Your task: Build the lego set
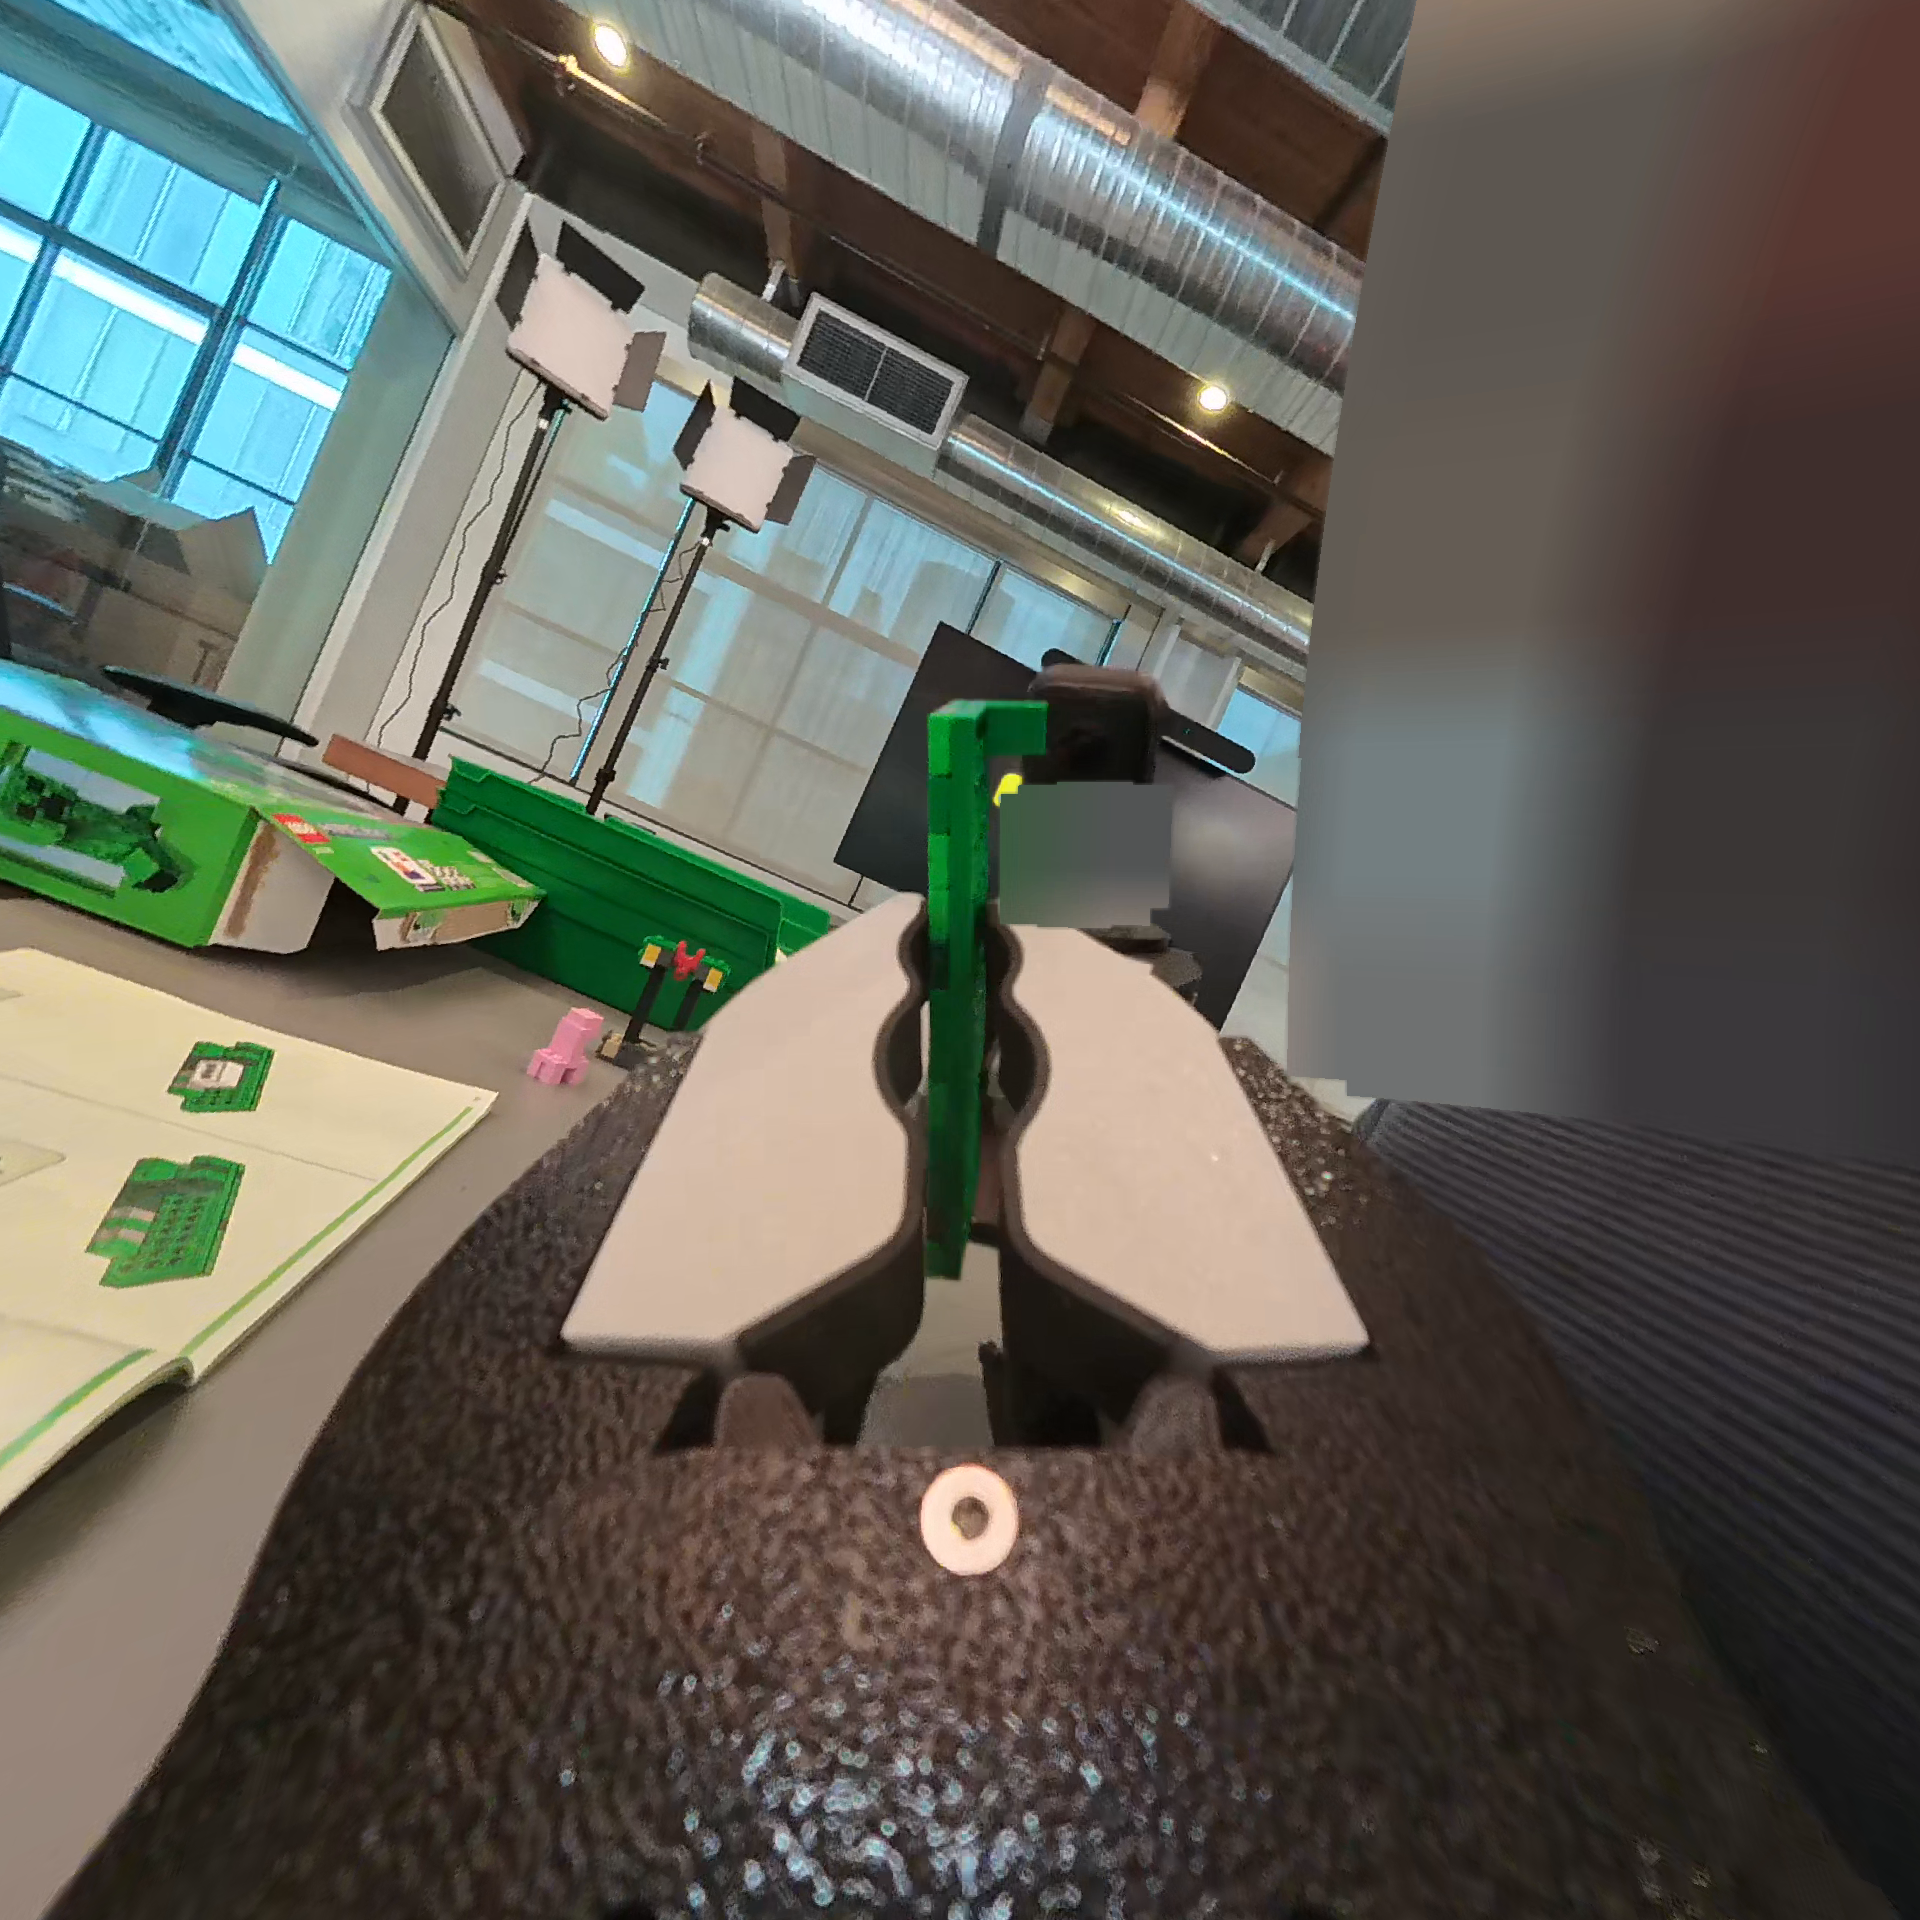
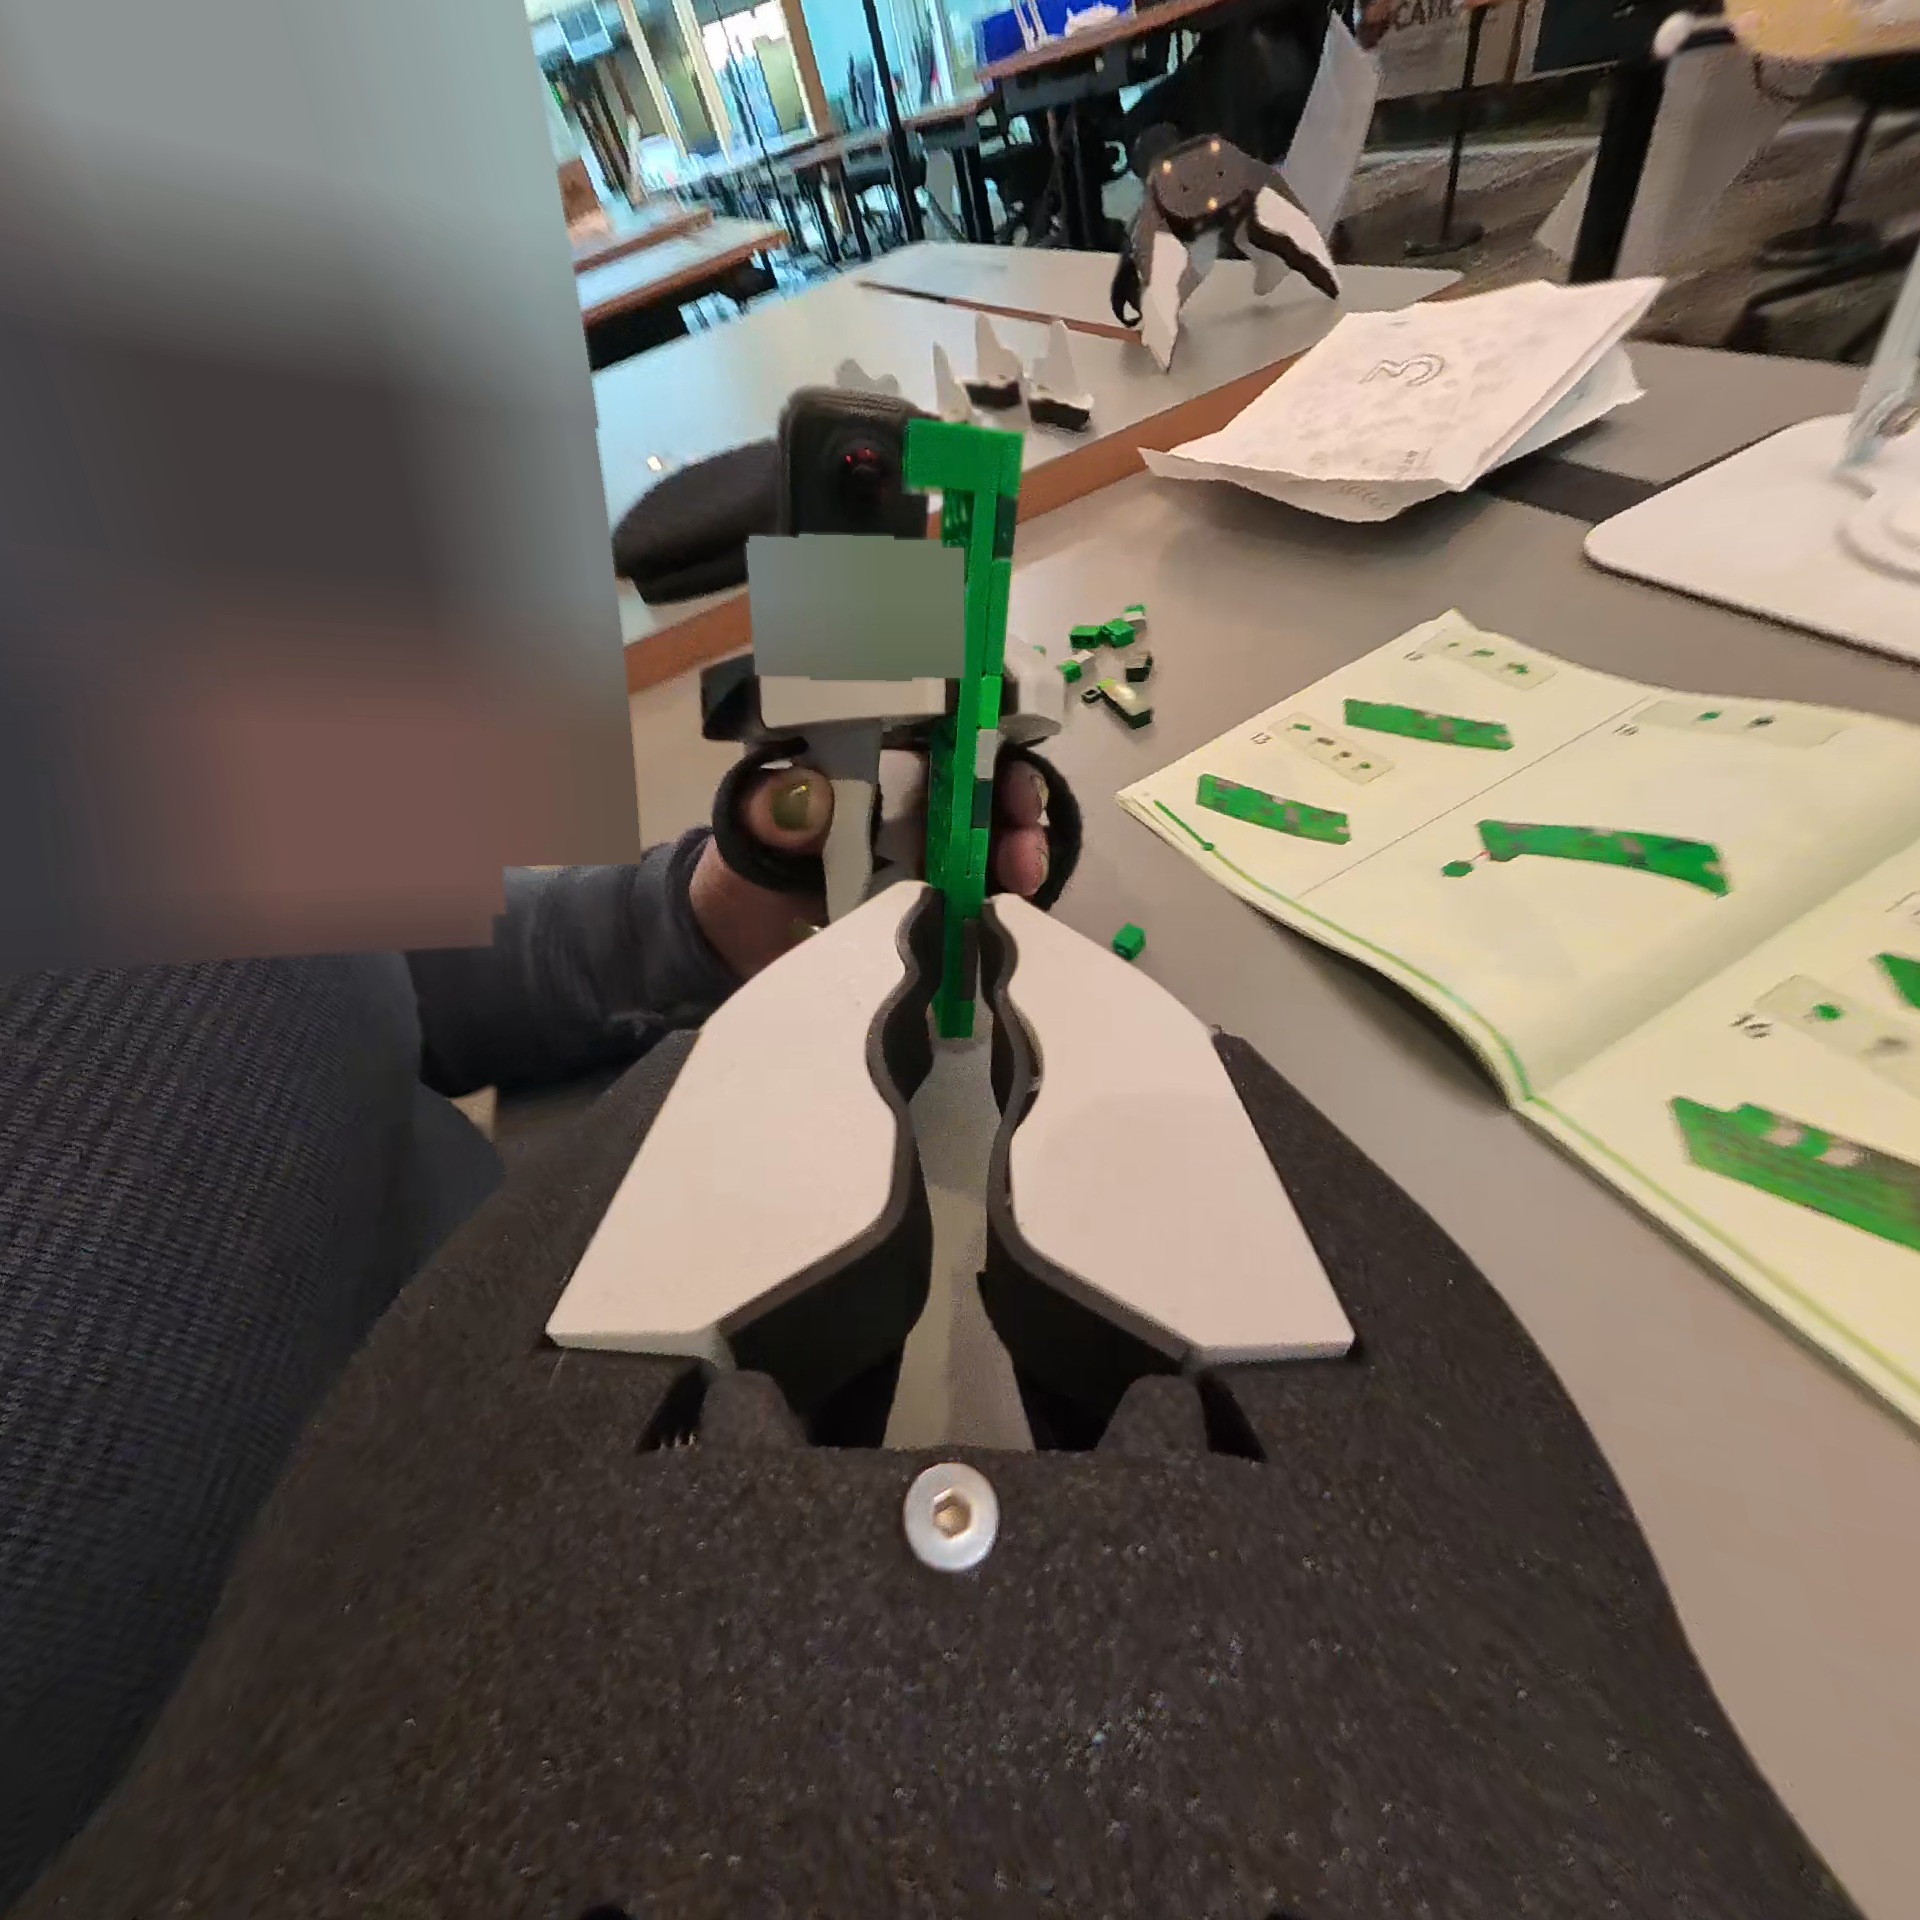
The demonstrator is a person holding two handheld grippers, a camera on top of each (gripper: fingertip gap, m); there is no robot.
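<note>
Grey desk (image 2: 1351, 1507) with open instruction booklet (image 2: 1621, 935), loose green bricks (image 2: 1112, 665), torn white paper (image 2: 1403, 405); green box (image 1: 187, 831), green bin (image 1: 623, 883), pink brick figure (image 1: 566, 1044). Light stands (image 1: 582, 322), ducting (image 1: 1143, 197), windows beyond. Left gripper (image 1: 961, 977) and right gripper (image 2: 961, 956) both clamped on one upright green brick strip (image 1: 956, 831).

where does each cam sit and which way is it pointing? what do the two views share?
Left wrist view: on the left gripper, tilted up toward windows and ceiling ducts; jaws closed on a green brick strip; box at left.
Right wrist view: on the right gripper, facing the left gripper and hand over the table; manual at right.
Shared: the same strip, gripped from opposite sides.
</note>
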